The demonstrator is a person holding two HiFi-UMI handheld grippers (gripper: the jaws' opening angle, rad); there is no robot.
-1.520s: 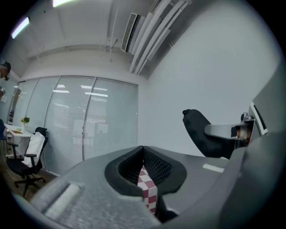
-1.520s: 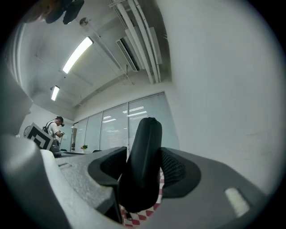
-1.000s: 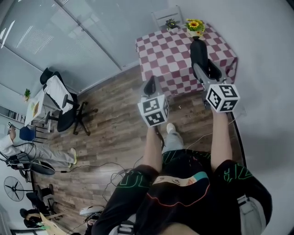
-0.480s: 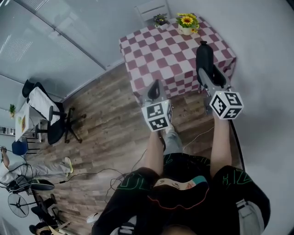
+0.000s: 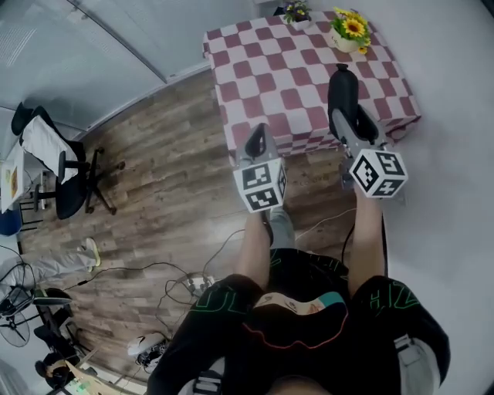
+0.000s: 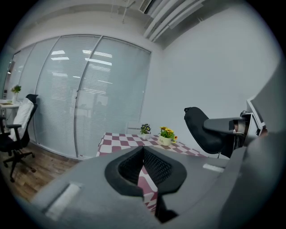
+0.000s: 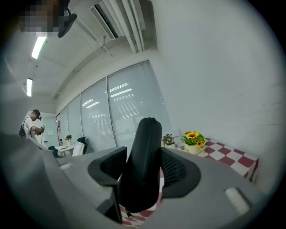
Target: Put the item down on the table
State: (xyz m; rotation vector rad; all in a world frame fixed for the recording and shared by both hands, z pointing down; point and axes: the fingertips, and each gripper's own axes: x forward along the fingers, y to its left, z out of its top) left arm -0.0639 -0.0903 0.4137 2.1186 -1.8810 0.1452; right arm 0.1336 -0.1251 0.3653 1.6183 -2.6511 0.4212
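My right gripper (image 5: 349, 116) is shut on a black oblong zip case (image 5: 343, 85), which stands upright between the pads (image 7: 178, 169) and hangs over the near right part of the red-and-white checkered table (image 5: 270, 62). In the right gripper view the case (image 7: 145, 138) fills the gap between the jaws and rises well above them. My left gripper (image 5: 257, 142) is held beside the table's near edge, jaws together with nothing in them (image 6: 143, 156). In the left gripper view the case (image 6: 201, 129) shows at the right.
A sunflower pot (image 5: 350, 31) and a small potted plant (image 5: 296, 12) stand at the table's far edge. A white wall runs along the right. An office chair (image 5: 54, 166) and floor cables (image 5: 193, 278) lie to the left. A person (image 7: 31, 125) stands far off.
The table has slid lower and closer in the head view, and the chair further left. Both grippers keep their pose, and the case stays in the right one.
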